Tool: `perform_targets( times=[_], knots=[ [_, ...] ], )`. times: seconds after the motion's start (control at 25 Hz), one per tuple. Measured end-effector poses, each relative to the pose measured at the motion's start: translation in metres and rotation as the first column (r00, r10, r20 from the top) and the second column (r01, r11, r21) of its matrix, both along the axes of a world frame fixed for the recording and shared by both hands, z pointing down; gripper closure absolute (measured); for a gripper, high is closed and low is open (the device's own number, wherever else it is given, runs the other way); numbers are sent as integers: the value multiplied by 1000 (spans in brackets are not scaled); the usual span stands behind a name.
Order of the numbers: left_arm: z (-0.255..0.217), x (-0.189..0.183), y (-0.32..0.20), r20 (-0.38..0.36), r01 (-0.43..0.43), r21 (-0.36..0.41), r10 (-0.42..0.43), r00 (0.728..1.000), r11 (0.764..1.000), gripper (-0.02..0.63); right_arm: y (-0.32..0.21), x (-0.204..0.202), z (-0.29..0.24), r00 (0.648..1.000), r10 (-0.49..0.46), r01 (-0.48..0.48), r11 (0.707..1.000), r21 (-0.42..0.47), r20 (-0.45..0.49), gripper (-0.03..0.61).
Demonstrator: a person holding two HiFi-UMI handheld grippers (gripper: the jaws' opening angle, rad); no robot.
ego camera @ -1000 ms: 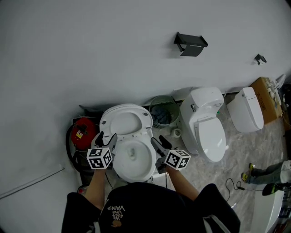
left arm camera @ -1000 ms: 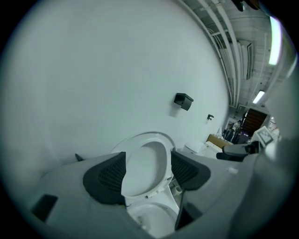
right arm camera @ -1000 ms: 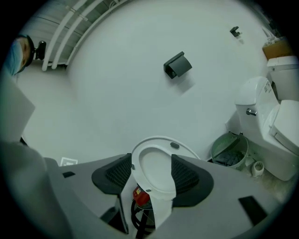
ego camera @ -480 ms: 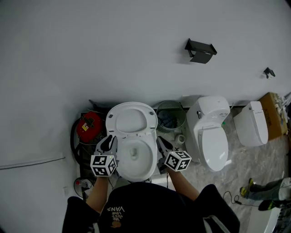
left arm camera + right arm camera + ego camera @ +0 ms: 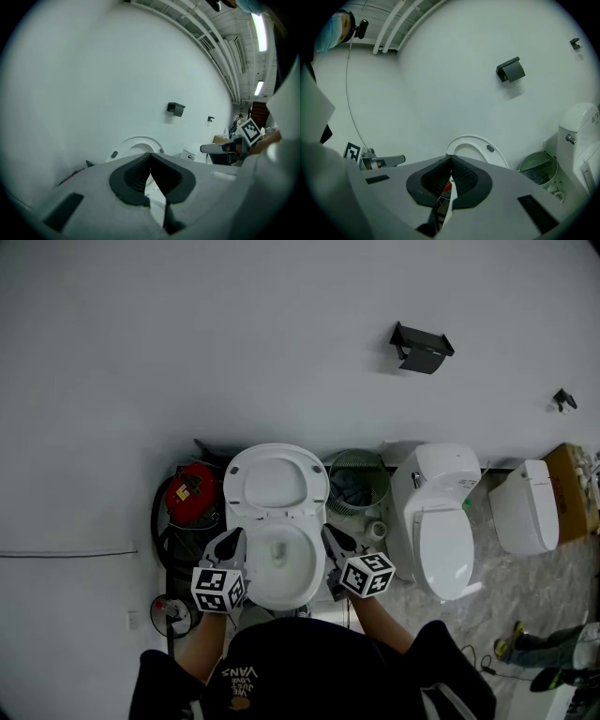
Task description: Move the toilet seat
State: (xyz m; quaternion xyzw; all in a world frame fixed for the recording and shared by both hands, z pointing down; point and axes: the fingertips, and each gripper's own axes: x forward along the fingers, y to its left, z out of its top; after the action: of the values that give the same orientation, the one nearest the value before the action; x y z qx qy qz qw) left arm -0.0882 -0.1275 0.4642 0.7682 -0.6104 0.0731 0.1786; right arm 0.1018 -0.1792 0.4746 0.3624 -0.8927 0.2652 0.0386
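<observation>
The white toilet's seat and lid stand raised against the wall above the open bowl. My left gripper hovers at the bowl's left side and my right gripper at its right side. Both have just been closing and now stand shut, with nothing between the pads. In the left gripper view the shut gripper points at the raised seat. The right gripper view shows the same for the right gripper, with the seat behind it.
A red canister sits left of the toilet and a green mesh bin to its right. Two more white toilets follow along the wall. A black holder hangs on the wall. A cardboard box is at the far right.
Both grippers' jaws have gone from open to shut. The left gripper has drawn back along the bowl's left side toward the person. The right one has shifted only a little.
</observation>
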Motion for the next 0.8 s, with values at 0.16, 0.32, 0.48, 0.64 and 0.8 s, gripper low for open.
perform_targets(
  times=[0.16,0.32,0.48,0.64,0.8],
  knots=[
    [2,11,15,9,-3,-14,3,1000,1000,606,8,3,1,999,-43,43,999,12,-26,578],
    [7,17,32,12,16,-28,-16,1000,999,606,16,6,2,996,-79,80,997,18,-50,578],
    [12,24,45,8,26,-37,-26,1000,999,606,21,9,5,990,-106,108,994,20,-88,578],
    [16,31,56,5,31,-48,-31,1000,998,606,27,12,5,989,-122,124,992,21,-82,578],
    [19,41,64,14,13,-53,-13,1000,998,605,35,14,5,988,-134,136,990,21,-77,578]
  ],
)
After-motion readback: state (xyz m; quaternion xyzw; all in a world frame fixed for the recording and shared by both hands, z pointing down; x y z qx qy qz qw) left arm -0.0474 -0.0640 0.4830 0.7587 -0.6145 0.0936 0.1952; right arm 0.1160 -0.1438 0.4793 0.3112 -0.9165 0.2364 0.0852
